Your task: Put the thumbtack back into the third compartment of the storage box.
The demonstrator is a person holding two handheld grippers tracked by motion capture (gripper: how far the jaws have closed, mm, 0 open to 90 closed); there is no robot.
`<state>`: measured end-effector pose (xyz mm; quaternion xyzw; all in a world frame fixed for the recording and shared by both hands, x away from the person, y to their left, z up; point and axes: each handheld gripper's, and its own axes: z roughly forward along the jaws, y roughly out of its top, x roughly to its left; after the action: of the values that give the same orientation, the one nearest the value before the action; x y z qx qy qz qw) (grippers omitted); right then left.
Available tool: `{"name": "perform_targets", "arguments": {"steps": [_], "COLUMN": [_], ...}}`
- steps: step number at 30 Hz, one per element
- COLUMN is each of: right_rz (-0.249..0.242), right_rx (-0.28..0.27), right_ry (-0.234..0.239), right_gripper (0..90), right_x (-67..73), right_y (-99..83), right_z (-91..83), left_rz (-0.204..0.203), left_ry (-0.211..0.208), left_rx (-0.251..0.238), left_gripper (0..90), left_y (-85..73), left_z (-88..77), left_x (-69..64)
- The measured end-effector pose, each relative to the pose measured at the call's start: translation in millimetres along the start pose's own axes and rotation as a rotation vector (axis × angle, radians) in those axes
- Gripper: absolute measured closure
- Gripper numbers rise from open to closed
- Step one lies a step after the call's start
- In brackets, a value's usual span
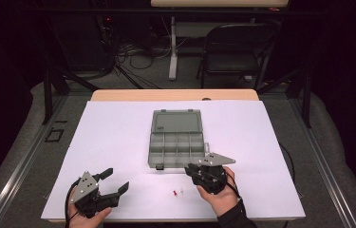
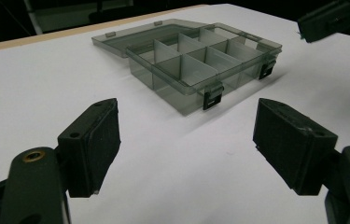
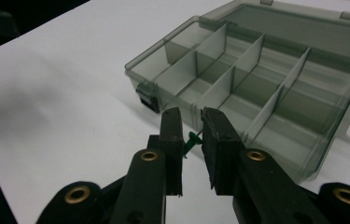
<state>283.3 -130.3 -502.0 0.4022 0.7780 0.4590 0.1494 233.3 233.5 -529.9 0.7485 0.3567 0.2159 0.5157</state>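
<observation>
Down at the near edge, the left hand-held gripper (image 1: 114, 179) sits with jaws wide apart, while the right hand-held gripper (image 3: 192, 128) pinches a green pushpin (image 3: 192, 140) just before the open compartment box (image 3: 275, 84) on the table (image 1: 118, 133).

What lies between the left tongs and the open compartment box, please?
Only bare white sheet: in the left gripper view, nothing lies between the open left tongs and the compartment box.

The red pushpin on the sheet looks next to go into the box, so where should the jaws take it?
Grip the red pushpin across its plastic head, coming straight down from above: it lies flat on the white sheet, beside the white pushpin, so it offers no underside.
</observation>
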Motion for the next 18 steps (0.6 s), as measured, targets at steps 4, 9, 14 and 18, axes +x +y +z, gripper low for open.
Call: {"name": "perform_targets", "arguments": {"steps": [4, 9, 14, 18], "right_rz": [-0.004, -0.019, -0.010, 0.003], "right_rx": [0.000, 0.011, 0.041, 0.058], "right_ry": [-0.007, -0.023, -0.030, -0.039], "right_gripper": [78.3, 78.3, 78.3, 78.3], "right_x": [-5.5, -10.2, -16.0, -21.0], "right_y": [18.2, 37.1, 52.6, 61.6], "right_z": [4.2, 12.4, 23.3, 29.9], "left_rz": [0.002, 0.003, 0.003, 0.003], "left_ry": [0.001, -0.001, -0.003, -0.004], "left_rx": [-0.002, -0.002, -0.001, -0.003], "left_gripper": [22.9, 22.9, 22.9, 22.9], "left_y": [0.2, 0.3, 0.3, 0.3], "left_z": [-0.4, -0.6, -0.6, -0.6], "left_x": [-0.2, -0.5, 0.1, -0.1]}}
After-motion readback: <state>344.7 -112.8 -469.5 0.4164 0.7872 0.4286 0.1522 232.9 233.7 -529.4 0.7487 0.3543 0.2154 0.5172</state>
